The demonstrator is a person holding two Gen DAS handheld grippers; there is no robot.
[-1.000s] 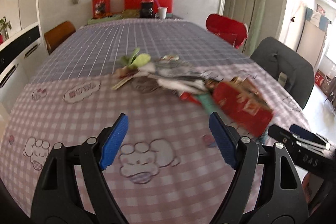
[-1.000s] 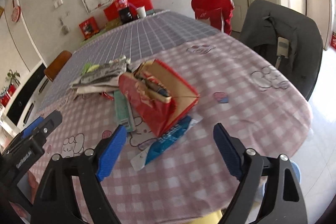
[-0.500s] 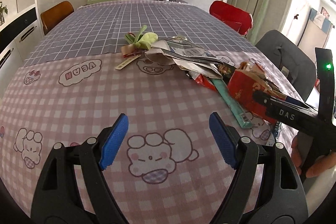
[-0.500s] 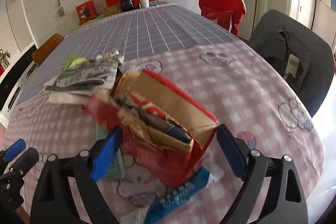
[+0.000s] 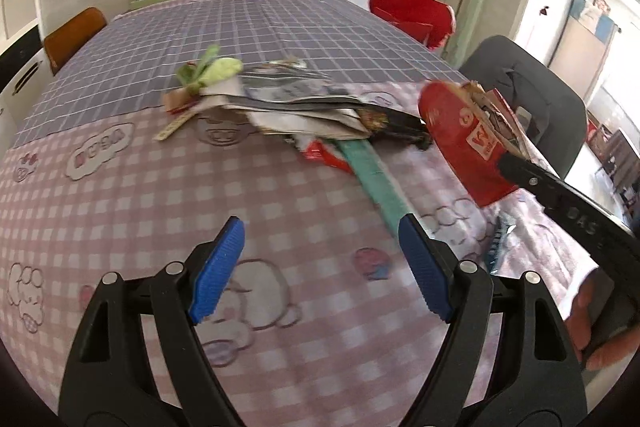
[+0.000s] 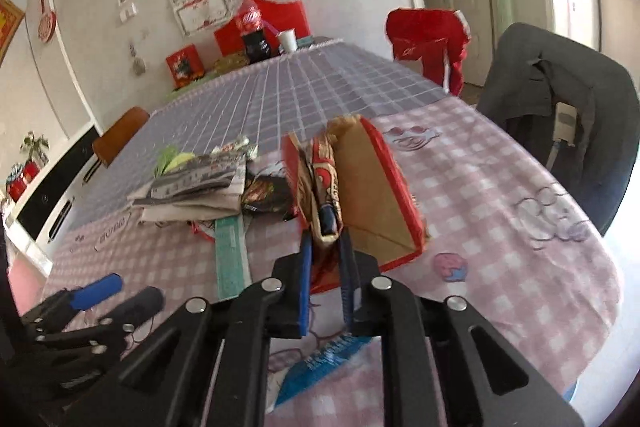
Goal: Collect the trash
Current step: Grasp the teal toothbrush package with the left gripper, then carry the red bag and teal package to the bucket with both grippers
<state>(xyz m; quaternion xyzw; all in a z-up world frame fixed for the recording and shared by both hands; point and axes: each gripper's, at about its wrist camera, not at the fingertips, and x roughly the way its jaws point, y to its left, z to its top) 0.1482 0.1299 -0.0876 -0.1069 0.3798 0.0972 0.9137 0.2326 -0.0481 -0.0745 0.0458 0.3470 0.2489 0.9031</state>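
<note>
Two grippers work: the left gripper (image 5: 320, 267) hangs wide and empty over the table (image 5: 120, 227); the right gripper (image 6: 325, 267) is closing, pads pinching the red paper bag (image 6: 372, 183) by its near edge. Light, crushable card, probably; grip the rim. Beyond lie newspapers (image 6: 200, 183).

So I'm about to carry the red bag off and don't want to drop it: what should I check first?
1. Right gripper closing on red bag, bag wall between the pads: ok.
2. Bag clear of the table: cannot tell.
3. Wrappers staying inside the bag: cannot tell.
4. Left gripper open and empty, free for the teal box: ok.
5. Blue wrapper remains on the table: not ok.
</note>
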